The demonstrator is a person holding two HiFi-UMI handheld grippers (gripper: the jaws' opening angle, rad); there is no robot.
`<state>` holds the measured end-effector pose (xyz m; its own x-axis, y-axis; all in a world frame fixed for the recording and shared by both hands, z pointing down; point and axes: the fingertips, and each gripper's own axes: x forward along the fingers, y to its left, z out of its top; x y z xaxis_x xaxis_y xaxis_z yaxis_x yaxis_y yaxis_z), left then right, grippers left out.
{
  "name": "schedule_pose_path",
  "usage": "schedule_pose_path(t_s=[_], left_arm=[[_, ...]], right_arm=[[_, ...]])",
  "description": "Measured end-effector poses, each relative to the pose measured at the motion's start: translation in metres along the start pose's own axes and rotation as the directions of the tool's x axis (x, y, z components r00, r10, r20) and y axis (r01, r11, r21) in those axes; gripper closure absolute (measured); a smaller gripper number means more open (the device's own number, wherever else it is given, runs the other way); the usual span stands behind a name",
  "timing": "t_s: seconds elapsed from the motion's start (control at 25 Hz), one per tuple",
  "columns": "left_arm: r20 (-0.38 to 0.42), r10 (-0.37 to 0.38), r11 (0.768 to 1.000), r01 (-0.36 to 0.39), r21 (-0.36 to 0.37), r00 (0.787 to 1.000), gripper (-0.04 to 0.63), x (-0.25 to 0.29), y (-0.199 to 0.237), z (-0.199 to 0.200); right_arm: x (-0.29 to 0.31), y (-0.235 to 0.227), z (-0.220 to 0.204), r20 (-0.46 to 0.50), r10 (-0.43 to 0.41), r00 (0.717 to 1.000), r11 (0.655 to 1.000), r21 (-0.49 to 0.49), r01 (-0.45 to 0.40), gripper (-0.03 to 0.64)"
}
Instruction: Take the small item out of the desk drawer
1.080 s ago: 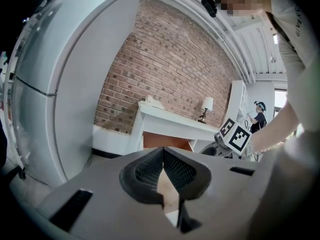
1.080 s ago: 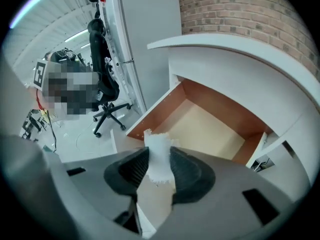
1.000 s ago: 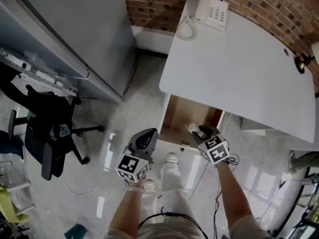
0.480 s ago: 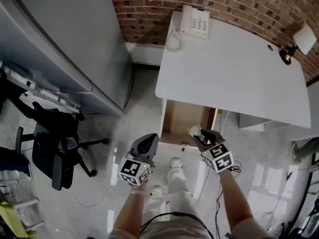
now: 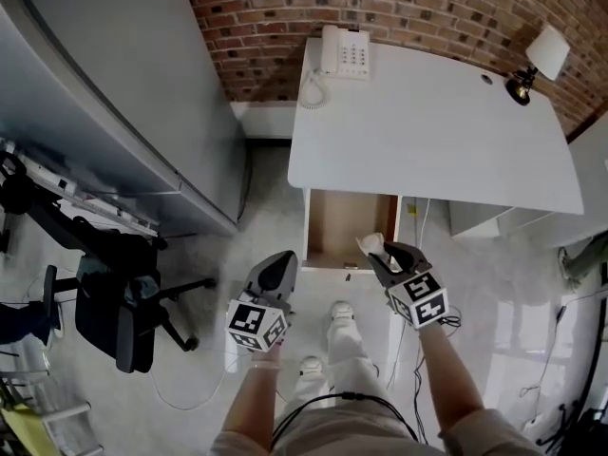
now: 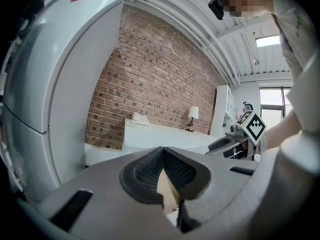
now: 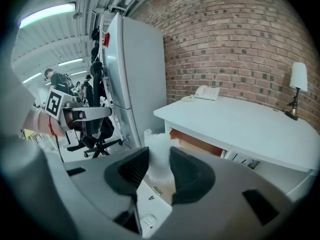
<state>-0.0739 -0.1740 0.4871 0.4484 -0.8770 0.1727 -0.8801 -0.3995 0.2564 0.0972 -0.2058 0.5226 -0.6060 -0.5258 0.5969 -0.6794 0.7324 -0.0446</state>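
Right tool is closed partway on the small item, a white crinkled piece pinched at its lower half and held above the front edge of the open drawer under the table. Left tool is closed tip to tip, empty. Item judged very light, thin and easily crushed; grip its middle gently, as a firm squeeze would deform it

Office. White desk with open drawer just ahead of right gripper, phone and lamp at its far corners, set against brick wall. Wheeled black chair well left of left gripper, below tall grey cabinet; strip lights overhead.
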Motion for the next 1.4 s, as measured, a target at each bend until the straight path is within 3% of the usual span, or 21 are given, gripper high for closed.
schedule_pose_path(t_s=[0.36, 1.08, 1.4], left_arm=[[-0.006, -0.016, 0.999, 0.017, 0.040, 1.000, 0.591, -0.029, -0.017, 0.021], [0.057, -0.022, 1.000, 0.021, 0.022, 0.998, 0.591, -0.077, -0.022, 0.066], [0.101, -0.020, 0.996, 0.011, 0.089, 0.995, 0.591, -0.096, -0.027, 0.093]], right_arm=[[-0.044, 0.008, 0.024, 0.106, -0.051, 0.993, 0.998, 0.051, 0.045, 0.476], [-0.101, 0.041, 0.062, 0.224, -0.111, 0.968, 0.993, 0.073, 0.097, 0.476], [-0.123, 0.050, 0.075, 0.277, -0.148, 0.949, 0.988, 0.072, 0.133, 0.476]])
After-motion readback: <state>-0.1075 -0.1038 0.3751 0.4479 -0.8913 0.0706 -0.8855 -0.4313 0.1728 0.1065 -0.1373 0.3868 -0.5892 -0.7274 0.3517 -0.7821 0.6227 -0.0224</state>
